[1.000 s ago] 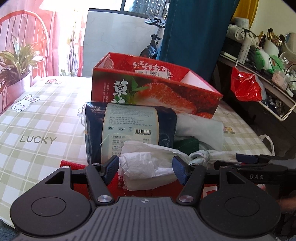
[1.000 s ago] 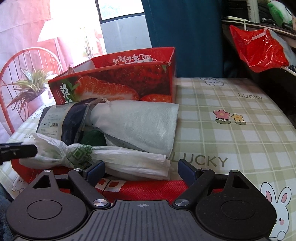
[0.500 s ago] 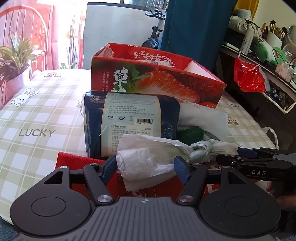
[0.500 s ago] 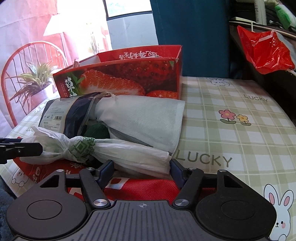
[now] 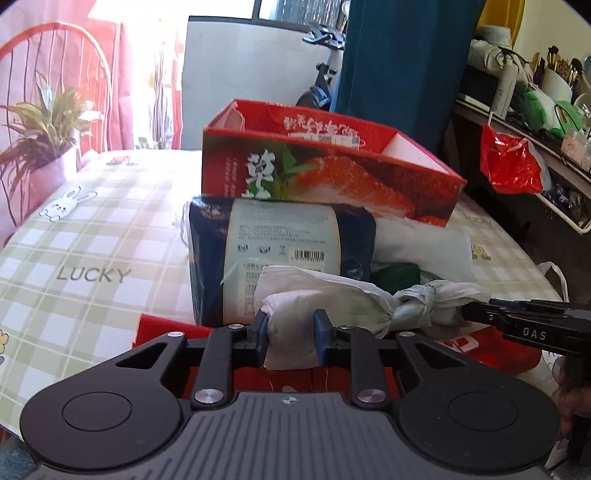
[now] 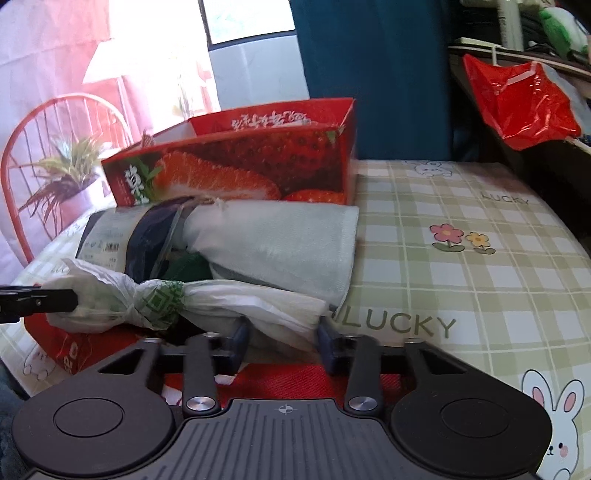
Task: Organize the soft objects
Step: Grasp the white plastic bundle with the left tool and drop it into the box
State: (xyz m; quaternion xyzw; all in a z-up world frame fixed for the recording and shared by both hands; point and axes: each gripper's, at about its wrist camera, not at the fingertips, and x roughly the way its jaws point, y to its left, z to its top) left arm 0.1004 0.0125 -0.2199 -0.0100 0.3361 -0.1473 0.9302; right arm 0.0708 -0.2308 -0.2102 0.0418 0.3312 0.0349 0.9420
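A green-checked tablecloth (image 6: 461, 280) printed with rabbits and "LUCKY" spreads ahead of the fingers. Beyond it hangs a teal curtain (image 5: 402, 66) beside a bright window (image 6: 251, 18). A red chair (image 5: 55, 74) and potted plant (image 5: 40, 125) stand far left; a cluttered shelf (image 5: 535, 110) runs far right.

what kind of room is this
Probably a lived-in home room: a table under a checked LUCKY tablecloth, a cluttered shelf holding makeup brushes and bags, and a potted plant.

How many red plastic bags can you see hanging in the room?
1: the red plastic bag hangs from the cluttered shelf on the right, beyond the table. Others may be hidden.
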